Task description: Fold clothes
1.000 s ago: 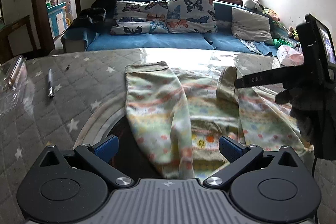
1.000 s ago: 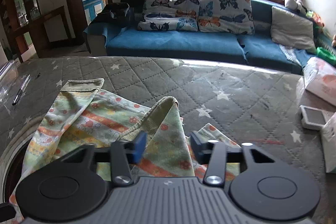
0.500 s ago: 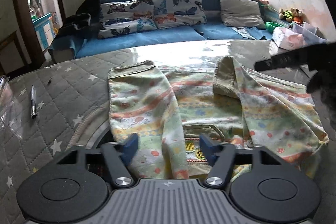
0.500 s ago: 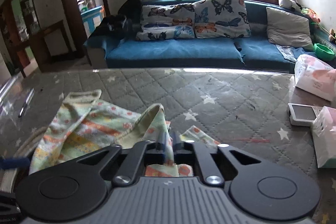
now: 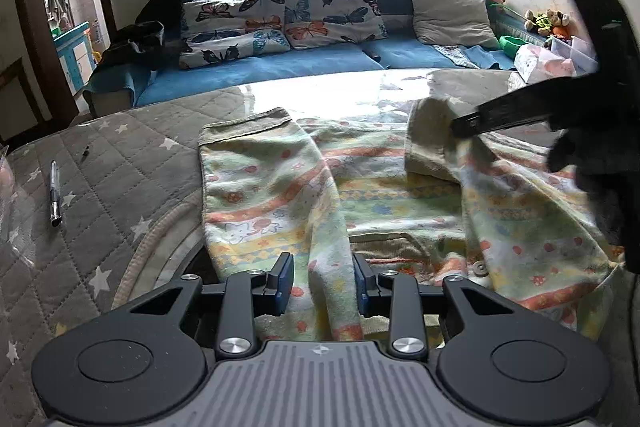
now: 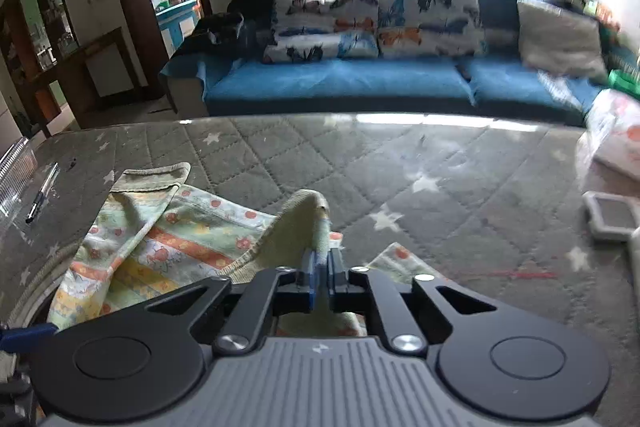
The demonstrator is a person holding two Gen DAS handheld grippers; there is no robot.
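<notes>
1. Leftmost, a pen (image 5: 55,194) lies near the left edge of the quilted, star-printed table cover (image 5: 120,155), well apart from the garment. It looks merely set aside; it plays no part in the fold.

2. Child's printed top (image 5: 360,195) lies spread on the cover toward the near edge, its fruit-and-stripe pattern facing up. The left sleeve (image 5: 272,195) runs from its ribbed cuff at the far end down toward the near edge.

3. Left gripper (image 5: 322,285): jaws narrowed but not closed, with a blue pad on each side of the near end of that sleeve. Cloth sits between the pads, and a gap shows on both sides. Judged: it is closing to pinch the sleeve so it can be carried across the body.

4. Right gripper (image 6: 321,277): pads pressed together on the right sleeve (image 6: 298,227) just below its ribbed cuff. The cuff stands lifted off the cover in a peak. Holding near the cuff lets the sleeve swing inward without dragging the body.

5. Stage, judged: sleeve-folding is in hand, and the body is not yet folded over.

6. Right edge: a small white flat device (image 6: 612,223) and a pink-printed white packet (image 6: 612,143) sit clear of the work.

7. Writing: none readable. Some lettering shows on the right gripper's finger in the left view, too blurred to make out.
</notes>
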